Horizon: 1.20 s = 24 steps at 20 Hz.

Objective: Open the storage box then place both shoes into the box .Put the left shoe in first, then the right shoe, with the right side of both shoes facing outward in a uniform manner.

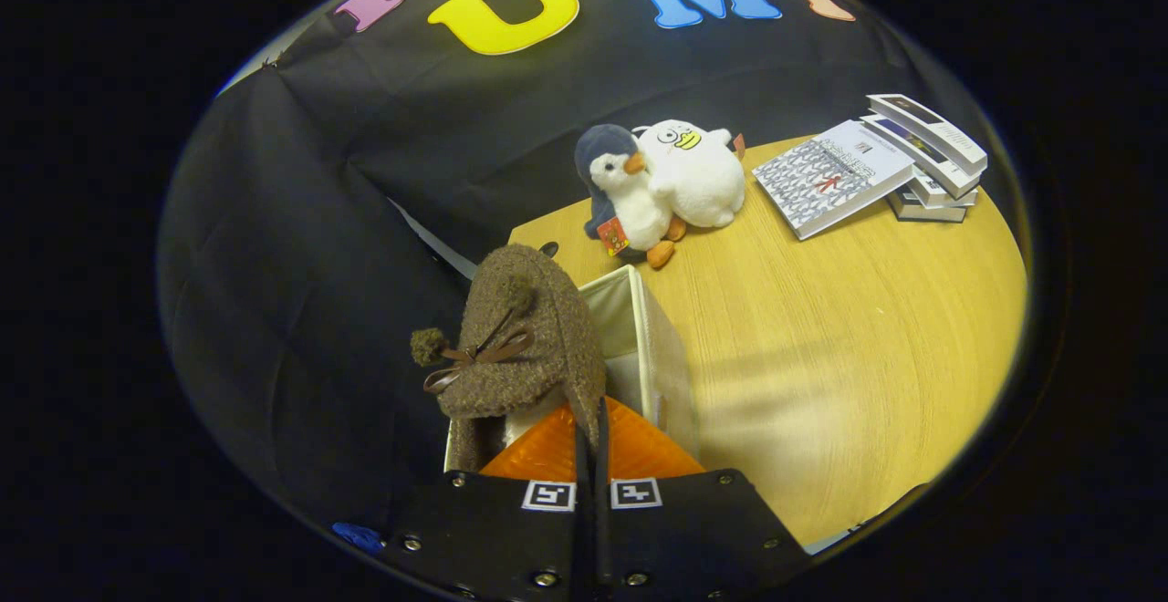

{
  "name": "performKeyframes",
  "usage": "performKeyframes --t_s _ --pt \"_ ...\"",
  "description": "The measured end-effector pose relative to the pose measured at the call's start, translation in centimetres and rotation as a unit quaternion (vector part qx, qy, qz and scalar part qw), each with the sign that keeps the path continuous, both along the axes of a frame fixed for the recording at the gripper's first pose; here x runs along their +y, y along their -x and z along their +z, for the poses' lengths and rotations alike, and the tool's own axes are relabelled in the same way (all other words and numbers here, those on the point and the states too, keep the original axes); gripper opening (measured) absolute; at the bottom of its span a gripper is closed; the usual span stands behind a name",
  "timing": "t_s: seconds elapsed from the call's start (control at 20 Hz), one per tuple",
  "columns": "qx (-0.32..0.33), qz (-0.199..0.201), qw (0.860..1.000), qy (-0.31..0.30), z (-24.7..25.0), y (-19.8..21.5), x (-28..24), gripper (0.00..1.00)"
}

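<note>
The claw (591,442) is pinched nearly closed on the back edge of a brown fuzzy shoe (520,347), holding it over the open white box (652,347) at the table (849,337) edge, with plush toys (657,182) and books (876,169) beyond.

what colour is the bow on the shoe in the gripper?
Dark brown, on a fuzzy brown shoe held over the white storage box; gripper view.

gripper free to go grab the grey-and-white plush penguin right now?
Probably not yet. The gripper is shut on the fuzzy brown shoe with a bow, held over the open white fabric storage box. The grey-and-white plush penguin sits beyond on bare wooden table, path otherwise unobstructed.
</note>
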<state>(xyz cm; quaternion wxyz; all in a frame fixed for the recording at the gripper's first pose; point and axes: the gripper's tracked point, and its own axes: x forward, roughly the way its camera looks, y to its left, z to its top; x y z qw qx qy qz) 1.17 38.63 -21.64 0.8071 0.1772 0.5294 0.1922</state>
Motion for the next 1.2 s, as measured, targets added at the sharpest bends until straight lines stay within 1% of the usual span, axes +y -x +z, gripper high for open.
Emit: performKeyframes --t_s 0.15,0.2,0.3,0.35,0.45,0.5,0.55,0.7,0.8,1.0,1.2 --pt "0.001 -0.002 1.0 0.025 -1.3 0.4 0.0 0.0" --pt "-0.001 -0.004 1.0 0.023 -1.6 0.4 0.3 0.01" --pt "-0.009 -0.007 1.0 0.005 -0.7 0.1 0.7 0.15" --pt "-0.017 -0.01 1.0 -0.004 -0.2 0.0 0.7 0.47" --pt "-0.039 -0.009 0.999 0.009 0.8 -0.6 -0.4 0.86" --pt "-0.056 -0.005 0.998 0.014 1.4 -1.0 -0.8 0.94" --pt "-0.073 -0.001 0.997 0.016 2.0 -1.2 -1.1 0.97" --pt "-0.135 0.012 0.991 0.012 5.2 -1.8 -2.5 0.97" --pt "-0.181 0.02 0.983 0.015 7.5 -2.2 -3.9 0.97" --pt "-0.269 0.026 0.962 0.031 12.3 -2.6 -7.7 0.97" --pt "-0.341 0.02 0.938 0.053 15.9 -2.7 -12.4 0.97"
